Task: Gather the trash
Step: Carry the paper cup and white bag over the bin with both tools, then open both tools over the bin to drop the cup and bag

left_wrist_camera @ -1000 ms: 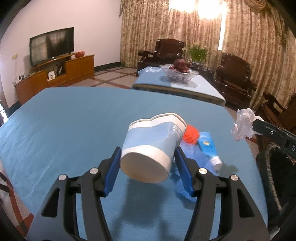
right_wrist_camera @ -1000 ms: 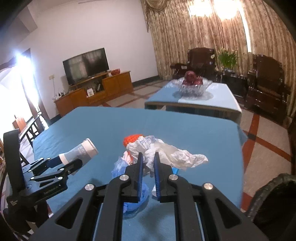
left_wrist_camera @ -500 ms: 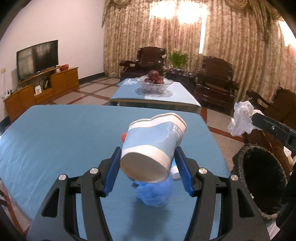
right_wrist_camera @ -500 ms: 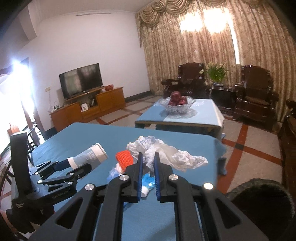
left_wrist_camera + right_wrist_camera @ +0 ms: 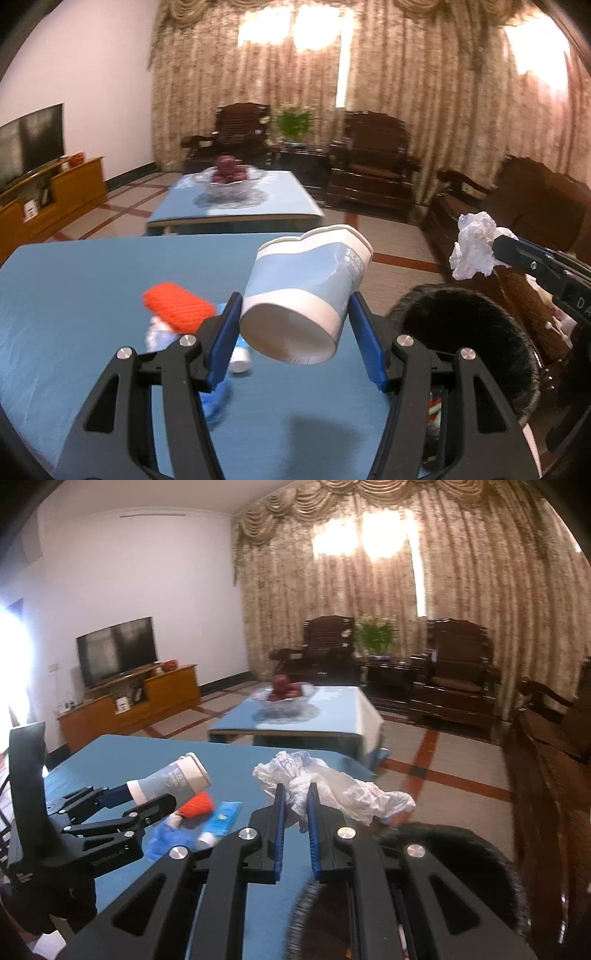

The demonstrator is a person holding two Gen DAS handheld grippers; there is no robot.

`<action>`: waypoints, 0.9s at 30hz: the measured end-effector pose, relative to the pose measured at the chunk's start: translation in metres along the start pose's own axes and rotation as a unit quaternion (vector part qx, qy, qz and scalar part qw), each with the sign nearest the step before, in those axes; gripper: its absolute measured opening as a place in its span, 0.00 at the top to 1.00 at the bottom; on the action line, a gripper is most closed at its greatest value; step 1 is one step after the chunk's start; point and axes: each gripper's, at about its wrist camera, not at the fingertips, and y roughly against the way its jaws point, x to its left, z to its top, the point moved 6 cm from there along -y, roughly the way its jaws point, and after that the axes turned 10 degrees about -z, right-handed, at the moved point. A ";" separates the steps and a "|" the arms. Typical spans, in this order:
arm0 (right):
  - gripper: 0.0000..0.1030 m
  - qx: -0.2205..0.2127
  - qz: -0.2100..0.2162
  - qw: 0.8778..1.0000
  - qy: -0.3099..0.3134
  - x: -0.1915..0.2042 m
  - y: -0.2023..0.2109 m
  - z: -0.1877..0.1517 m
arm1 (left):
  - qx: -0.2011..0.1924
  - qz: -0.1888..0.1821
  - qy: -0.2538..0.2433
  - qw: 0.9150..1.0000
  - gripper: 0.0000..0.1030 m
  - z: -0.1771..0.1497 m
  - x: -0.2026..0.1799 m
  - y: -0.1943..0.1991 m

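Blue-clothed table [image 5: 92, 295]; beside its edge, a dark woven round trash basket [image 5: 472, 332]. Left gripper [image 5: 295, 325] clamps a dented blue-and-white paper cup [image 5: 306, 291] above the table. Right gripper [image 5: 295, 805] pinches a crumpled white plastic bag [image 5: 332, 786] just over the basket's rim.

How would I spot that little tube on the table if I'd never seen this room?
Start at the big blue table. Below the paper cup in the left claw lies a small pile. The tube is the flat light-blue one with a white cap, right of the orange knitted thing.
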 end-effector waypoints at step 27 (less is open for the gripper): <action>0.89 0.078 -0.126 0.987 -0.070 -0.170 -0.011 -0.088 | 0.069 -0.140 -0.072 0.985 0.44 -0.041 -0.169 -0.121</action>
